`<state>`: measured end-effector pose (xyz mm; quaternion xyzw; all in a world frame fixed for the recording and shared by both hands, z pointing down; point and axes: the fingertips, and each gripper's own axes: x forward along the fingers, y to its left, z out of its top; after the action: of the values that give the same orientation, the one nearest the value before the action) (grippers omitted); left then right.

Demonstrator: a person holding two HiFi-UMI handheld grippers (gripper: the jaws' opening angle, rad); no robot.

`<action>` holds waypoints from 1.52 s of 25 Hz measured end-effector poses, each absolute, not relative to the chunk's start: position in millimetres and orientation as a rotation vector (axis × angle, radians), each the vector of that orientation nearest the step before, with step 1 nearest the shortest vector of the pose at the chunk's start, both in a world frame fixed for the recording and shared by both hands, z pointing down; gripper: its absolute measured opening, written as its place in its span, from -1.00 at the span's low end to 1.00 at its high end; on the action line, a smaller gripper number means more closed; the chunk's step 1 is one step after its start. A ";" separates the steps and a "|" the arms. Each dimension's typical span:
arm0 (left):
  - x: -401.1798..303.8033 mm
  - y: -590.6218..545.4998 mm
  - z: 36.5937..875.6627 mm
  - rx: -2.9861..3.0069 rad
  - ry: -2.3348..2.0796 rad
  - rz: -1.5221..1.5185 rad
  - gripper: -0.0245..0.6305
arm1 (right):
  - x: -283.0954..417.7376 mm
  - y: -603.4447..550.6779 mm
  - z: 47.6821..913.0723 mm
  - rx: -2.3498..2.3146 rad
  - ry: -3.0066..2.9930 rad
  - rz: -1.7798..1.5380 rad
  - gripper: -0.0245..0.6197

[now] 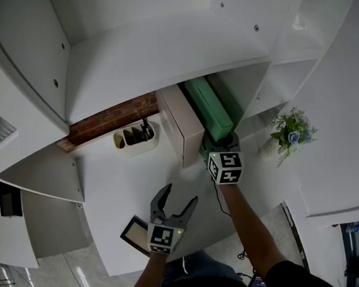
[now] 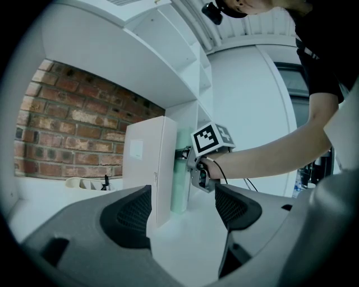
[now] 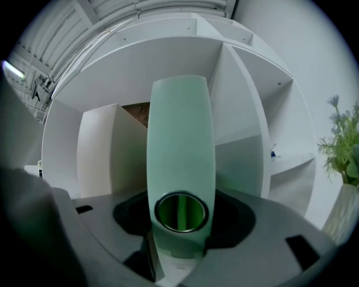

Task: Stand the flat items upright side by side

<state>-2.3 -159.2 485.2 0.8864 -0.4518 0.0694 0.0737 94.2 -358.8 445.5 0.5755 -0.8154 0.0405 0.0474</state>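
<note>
A green binder [image 1: 211, 109] stands upright on the white desk inside the shelf bay, right beside an upright white binder [image 1: 181, 124]. My right gripper [image 1: 220, 142] sits at the green binder's spine [image 3: 179, 151]. The spine and its finger hole are between the jaws, and the pads stand a little off its sides, so the gripper is open. The left gripper view shows both binders [image 2: 148, 162] standing with the right gripper [image 2: 188, 162] at the green one [image 2: 180, 188]. My left gripper [image 1: 179, 195] hovers open and empty over the desk. A dark-framed flat item [image 1: 134, 233] lies by it at the desk's front edge.
A white desk organiser [image 1: 135, 138] holding dark pens sits left of the binders against the brick wall [image 1: 111, 117]. A vase of flowers [image 1: 291, 133] stands in the bay to the right. A shelf divider [image 3: 241, 129] rises just right of the green binder.
</note>
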 end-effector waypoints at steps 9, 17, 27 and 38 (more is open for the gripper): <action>-4.1 -154.5 481.0 2.671 -1.356 0.198 0.11 | 102.5 -338.0 431.8 1.758 -2.508 0.083 -0.22; -16.9 -154.4 460.0 2.692 -1.383 0.137 0.11 | 128.5 -263.9 416.3 1.828 -2.497 0.036 -0.22; -36.0 -146.3 431.0 2.720 -1.427 0.046 -0.46 | 177.1 -169.5 399.8 2.082 -2.413 0.075 -0.83; -39.5 -137.1 421.3 2.730 -1.445 0.043 -0.90 | 197.5 -116.8 420.0 2.188 -2.306 0.165 -0.93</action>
<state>-39.5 -137.1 421.3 0.8835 -0.4675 0.0138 0.0264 197.5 -116.8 420.0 0.6872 -0.7243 0.0517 -0.0210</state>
